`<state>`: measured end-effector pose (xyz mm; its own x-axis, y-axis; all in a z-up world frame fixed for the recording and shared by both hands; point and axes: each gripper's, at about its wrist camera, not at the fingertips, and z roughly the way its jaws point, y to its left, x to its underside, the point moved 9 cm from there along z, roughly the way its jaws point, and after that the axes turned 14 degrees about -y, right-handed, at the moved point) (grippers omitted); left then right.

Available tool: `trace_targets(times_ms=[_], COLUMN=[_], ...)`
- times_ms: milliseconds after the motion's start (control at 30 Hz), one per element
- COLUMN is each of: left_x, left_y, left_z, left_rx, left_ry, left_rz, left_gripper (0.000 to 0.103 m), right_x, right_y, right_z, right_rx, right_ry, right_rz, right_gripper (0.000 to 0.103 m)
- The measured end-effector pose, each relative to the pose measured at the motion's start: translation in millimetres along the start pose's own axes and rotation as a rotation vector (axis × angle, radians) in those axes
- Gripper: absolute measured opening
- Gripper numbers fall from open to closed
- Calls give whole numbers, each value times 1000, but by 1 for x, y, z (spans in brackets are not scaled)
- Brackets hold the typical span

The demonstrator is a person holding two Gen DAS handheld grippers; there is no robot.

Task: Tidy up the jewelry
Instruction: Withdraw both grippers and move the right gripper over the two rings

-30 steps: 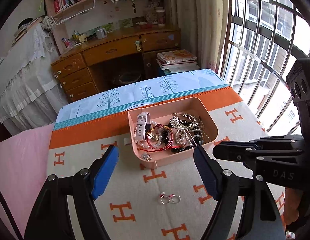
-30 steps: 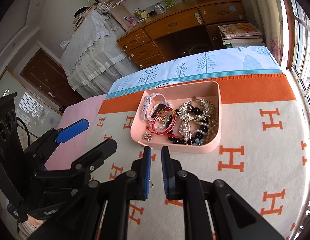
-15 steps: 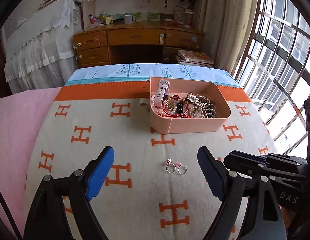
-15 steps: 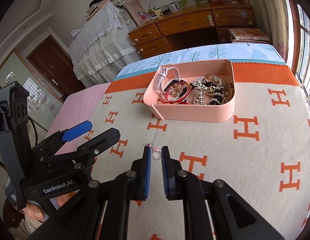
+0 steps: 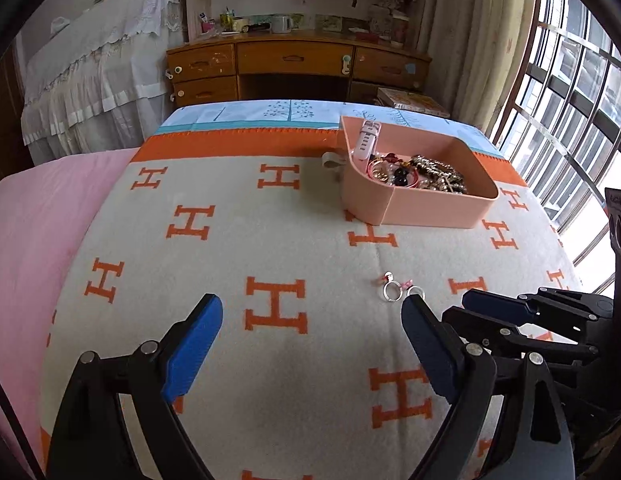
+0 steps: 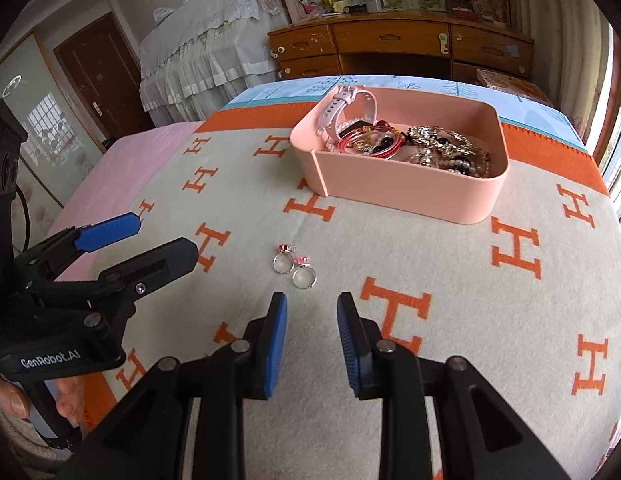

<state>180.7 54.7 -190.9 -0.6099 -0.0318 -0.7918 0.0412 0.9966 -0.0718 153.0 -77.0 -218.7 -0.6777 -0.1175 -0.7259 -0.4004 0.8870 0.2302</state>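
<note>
Two silver rings with pink stones (image 6: 295, 269) lie side by side on the H-patterned blanket; they also show in the left wrist view (image 5: 399, 289). My right gripper (image 6: 312, 312) is open and empty, low over the blanket just short of the rings. My left gripper (image 5: 312, 320) is wide open and empty, with the rings near its right finger. A pink tray (image 6: 410, 188) beyond the rings holds a white watch (image 6: 342, 108), red bangles and beaded necklaces; it also shows in the left wrist view (image 5: 426, 204).
The blanket (image 5: 238, 264) covers a bed with a pink sheet (image 5: 34, 216) at the left. A wooden desk (image 5: 294, 64) stands beyond the bed's far edge. A barred window (image 5: 570, 92) is at the right.
Both grippers pulled back and lowered toward the blanket. My right gripper opened from shut. The rings now lie just ahead of its fingertips.
</note>
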Motion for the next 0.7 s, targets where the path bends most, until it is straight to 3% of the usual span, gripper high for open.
trace_targets(times_ms=[300, 700], left_x=[17, 22], left_y=[23, 14], left_z=[11, 12], left_rx=[-11, 32], left_ry=[43, 52], left_rz=[-39, -32], left_gripper=[90, 90], right_x=[8, -8], right_y=[10, 12], right_z=[19, 38], right_rx=[27, 49], right_ry=[24, -2], right_rz=[-117, -222], right_gripper=[26, 26])
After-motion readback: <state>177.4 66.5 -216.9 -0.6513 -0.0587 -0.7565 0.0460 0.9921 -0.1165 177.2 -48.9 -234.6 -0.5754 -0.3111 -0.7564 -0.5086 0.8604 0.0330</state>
